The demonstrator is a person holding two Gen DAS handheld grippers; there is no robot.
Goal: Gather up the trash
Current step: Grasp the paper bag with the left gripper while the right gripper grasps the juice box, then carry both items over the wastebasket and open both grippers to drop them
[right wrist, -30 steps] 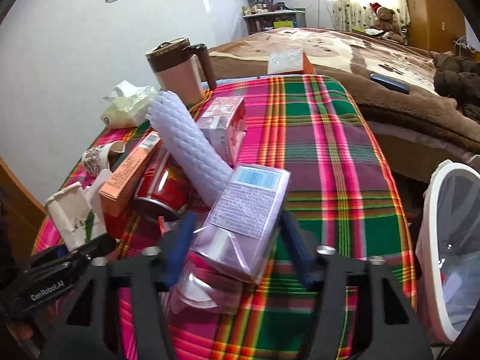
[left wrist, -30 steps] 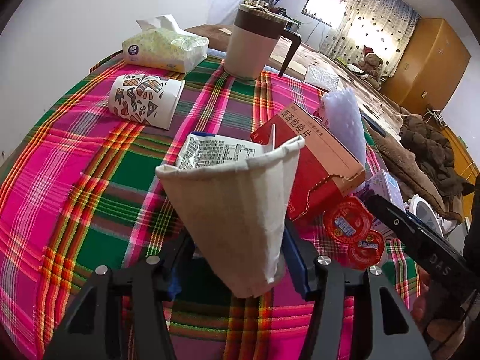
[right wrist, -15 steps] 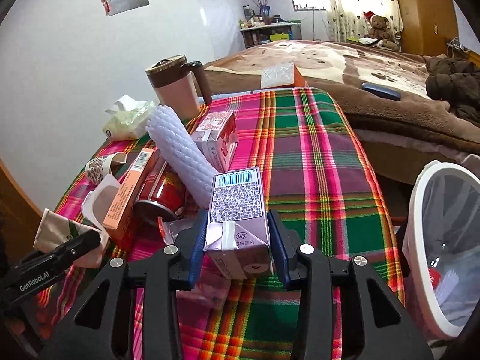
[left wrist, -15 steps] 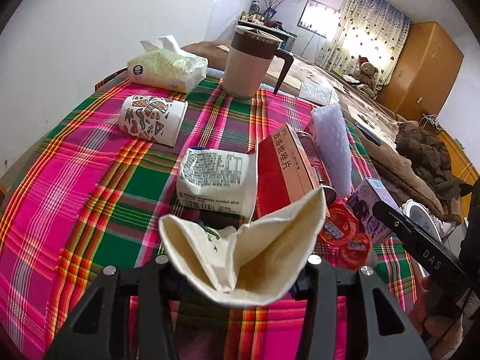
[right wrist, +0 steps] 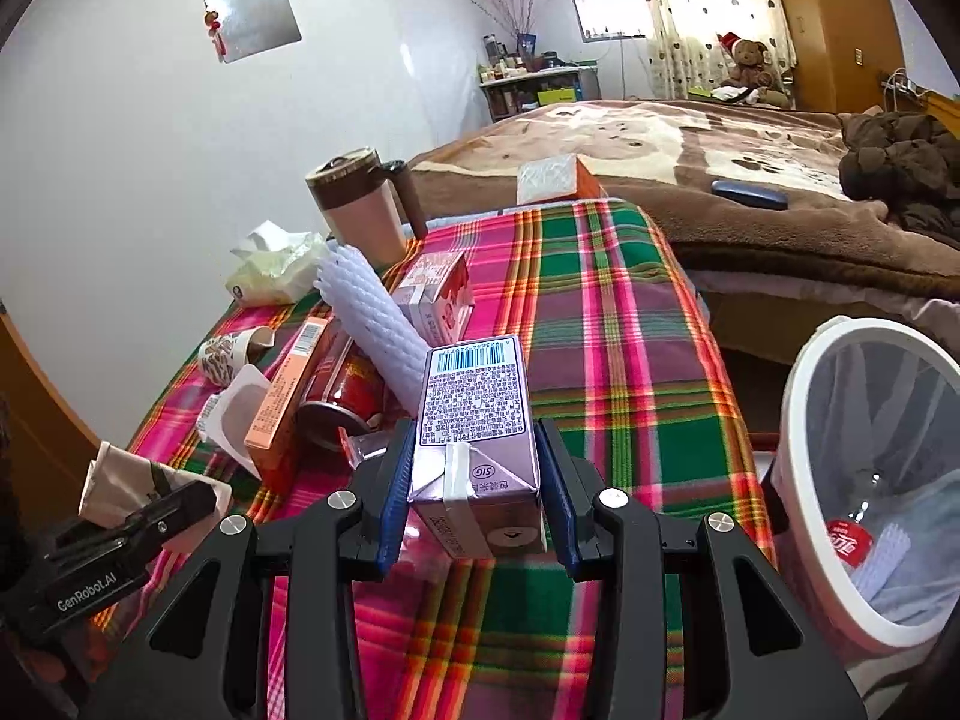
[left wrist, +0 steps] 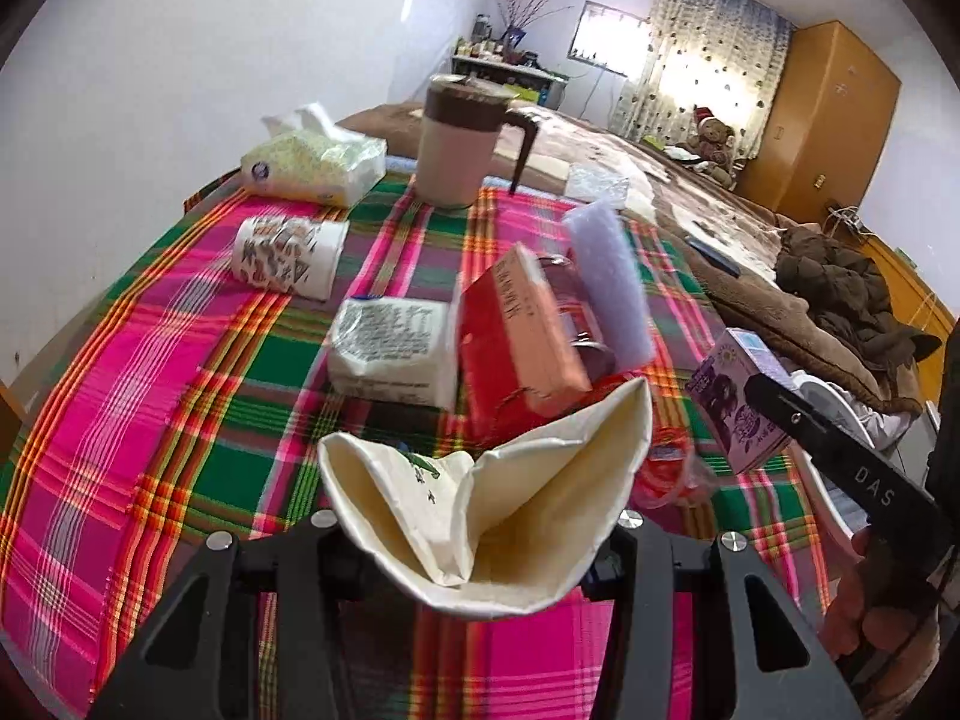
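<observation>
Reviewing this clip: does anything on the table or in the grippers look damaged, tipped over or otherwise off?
Yes. The paper cup in the left gripper is crushed flat and folded. A patterned cup and a red can lie on their sides on the plaid tablecloth. The purple carton in the right gripper looks intact.

Crushed paper cup [left wrist: 486, 516] and purple carton [right wrist: 477, 420], both gripped

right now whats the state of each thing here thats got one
paper cup: crushed flat, clamped in left gripper
purple carton: gripped by right gripper, off the cloth
patterned cup: lying on its side
red can: on its side
mug: upright, lidded
bin: open, trash inside
</observation>
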